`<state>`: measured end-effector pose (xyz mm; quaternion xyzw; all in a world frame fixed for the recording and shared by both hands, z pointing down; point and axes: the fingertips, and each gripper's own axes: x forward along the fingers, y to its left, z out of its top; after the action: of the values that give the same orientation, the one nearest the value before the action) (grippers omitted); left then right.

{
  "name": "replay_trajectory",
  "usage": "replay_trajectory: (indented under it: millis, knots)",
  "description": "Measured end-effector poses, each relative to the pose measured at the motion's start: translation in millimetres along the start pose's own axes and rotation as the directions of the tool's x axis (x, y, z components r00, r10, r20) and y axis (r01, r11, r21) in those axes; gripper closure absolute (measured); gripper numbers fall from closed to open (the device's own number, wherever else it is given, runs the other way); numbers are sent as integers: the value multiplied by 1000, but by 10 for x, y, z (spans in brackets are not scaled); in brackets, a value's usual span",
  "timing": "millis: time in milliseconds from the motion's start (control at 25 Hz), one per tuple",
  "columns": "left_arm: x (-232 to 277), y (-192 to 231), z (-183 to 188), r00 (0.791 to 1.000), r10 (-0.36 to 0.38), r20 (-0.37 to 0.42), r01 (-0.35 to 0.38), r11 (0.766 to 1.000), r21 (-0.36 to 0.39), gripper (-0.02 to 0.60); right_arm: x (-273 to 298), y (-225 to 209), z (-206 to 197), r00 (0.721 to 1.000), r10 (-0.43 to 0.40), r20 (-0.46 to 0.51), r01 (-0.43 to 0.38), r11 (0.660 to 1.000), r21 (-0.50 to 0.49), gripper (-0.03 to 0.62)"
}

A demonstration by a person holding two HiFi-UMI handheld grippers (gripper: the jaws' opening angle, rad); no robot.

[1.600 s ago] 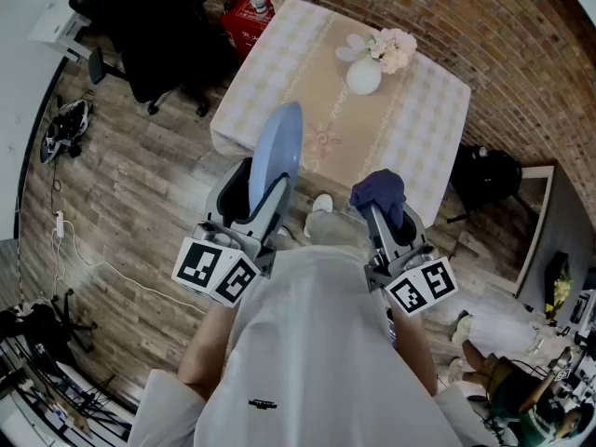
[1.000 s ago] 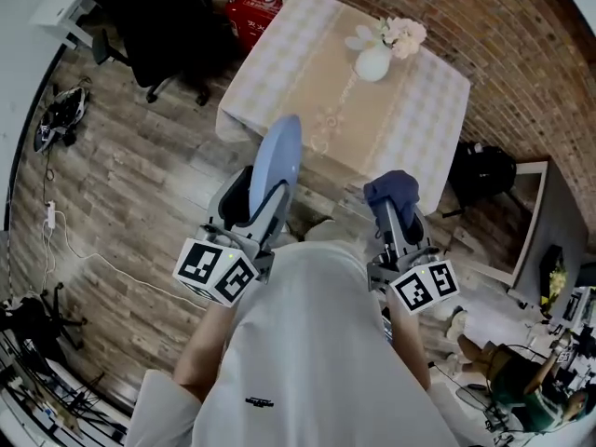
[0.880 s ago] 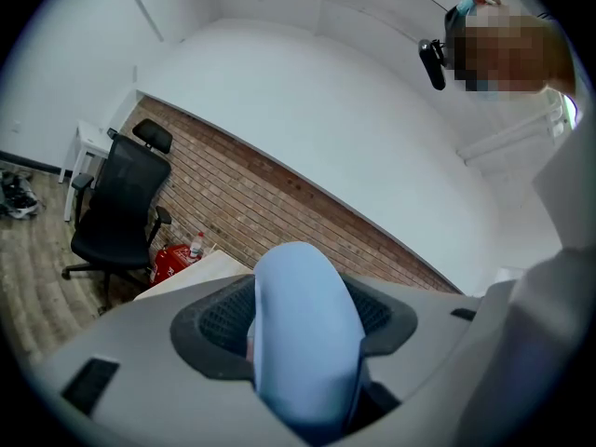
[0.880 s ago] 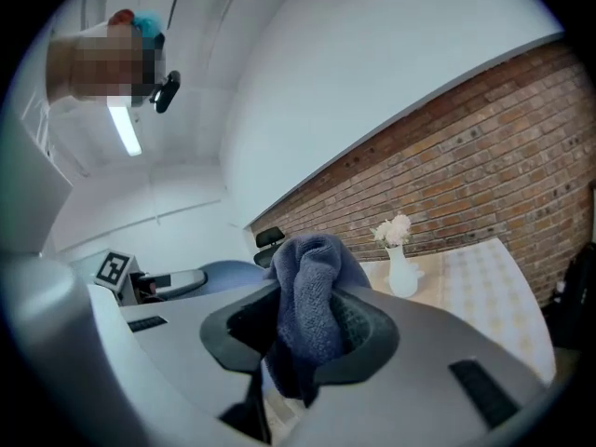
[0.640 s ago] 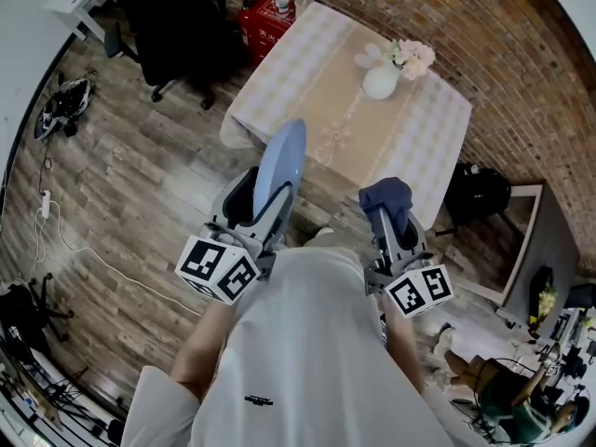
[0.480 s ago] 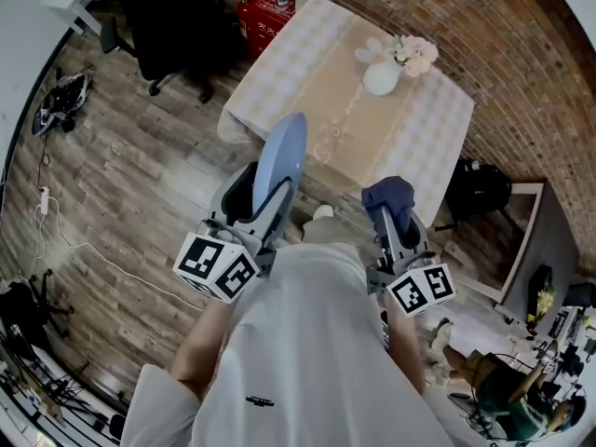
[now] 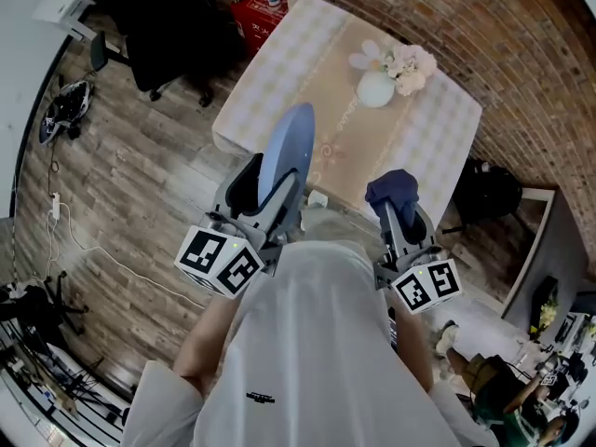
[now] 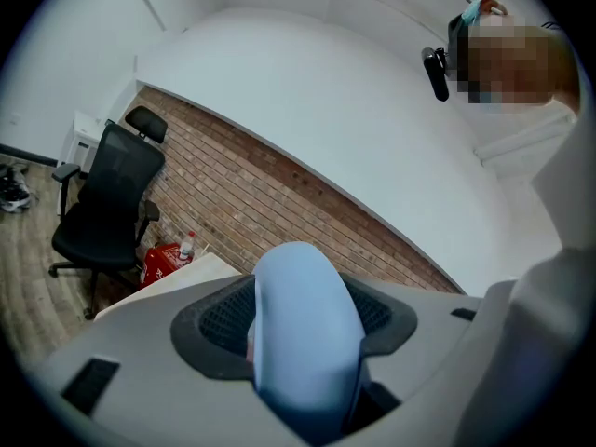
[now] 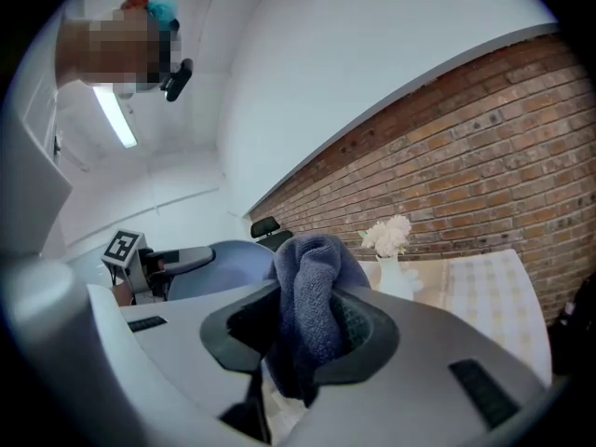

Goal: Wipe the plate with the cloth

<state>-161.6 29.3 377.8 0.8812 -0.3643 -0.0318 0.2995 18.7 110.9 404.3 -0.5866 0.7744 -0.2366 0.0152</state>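
Left gripper (image 7: 277,198) jaws clenched on the plate (image 7: 289,147), pinching it at the rim. The plate is held upright and edge-on to me, in the air at about 11 o'clock from the torso. Right gripper (image 7: 399,214) jaws clenched on the cloth (image 7: 392,188), a dark blue bunched wad poking out past the tips at about 1 o'clock. The plate sits at 9 o'clock of the cloth, the two apart with no contact. The worktop (image 7: 279,59) is ahead at 12 o'clock and lower, with a vase (image 7: 375,88) towards its far end, well clear of both. My read: no wipe contact at this moment, and the step in hand is closing the gap. Suggest rolling the left wrist so the plate's face turns towards 3 o'clock, then bringing the wad in square to that face instead of chasing the edge. A rim pinch is thin purchase, so keep pressure light. Start strokes near the left jaws and work towards the free rim, so the load doesn't lever the plate out of the grip. Little cloth shows beyond the right jaws, so lead with the wad and keep the tips angled off to avoid plastic on the plate. Doing it over the worktop limits the damage if the plate slips.
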Motion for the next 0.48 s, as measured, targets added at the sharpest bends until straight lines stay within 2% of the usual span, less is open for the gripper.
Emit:
replay_trajectory:
  millis: [240,480]
  knots:
    - [659,-183,243,999,6,35,-7,1000,25,315,405,-430,443,996,90,22,-89,995,-43,474]
    - [1010,-242,283,996,43,79,-42,999,-16,314,629,-604,611,975,221,16,-220,973,-66,474]
